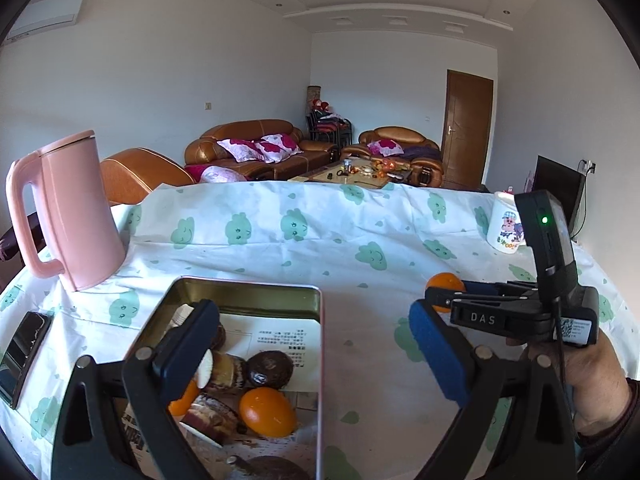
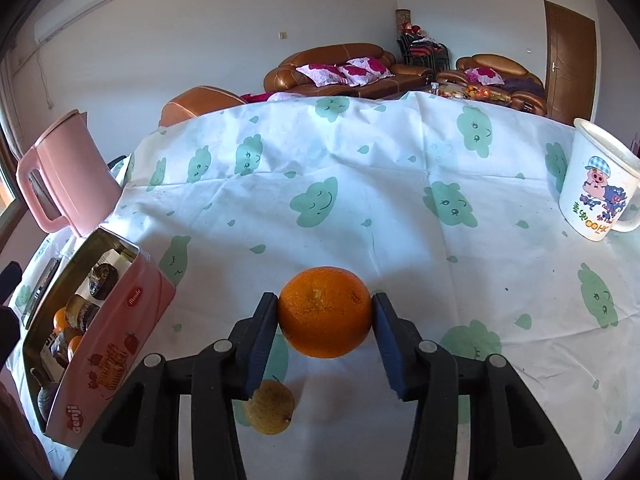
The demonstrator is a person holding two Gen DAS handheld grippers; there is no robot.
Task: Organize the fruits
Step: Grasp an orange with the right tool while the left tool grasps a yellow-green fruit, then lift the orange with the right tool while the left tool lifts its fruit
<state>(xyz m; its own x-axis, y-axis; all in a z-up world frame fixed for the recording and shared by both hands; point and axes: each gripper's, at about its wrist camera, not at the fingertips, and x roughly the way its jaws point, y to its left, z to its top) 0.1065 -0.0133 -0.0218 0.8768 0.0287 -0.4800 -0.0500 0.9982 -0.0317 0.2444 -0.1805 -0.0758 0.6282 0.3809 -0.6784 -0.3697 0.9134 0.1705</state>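
Orange (image 2: 325, 312) sits pinched across its middle in my right claw (image 2: 325, 316); firm, probably slick-skinned. My left claw (image 1: 312, 360) hangs spread above the tin (image 1: 248, 292).

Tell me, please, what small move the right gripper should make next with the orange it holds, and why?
Probably carry the orange left toward the open pink tin. The right gripper is shut on it, lifted above the tablecloth, and the tin already holds another orange. The left gripper hangs open over the tin, so stay clear of it.
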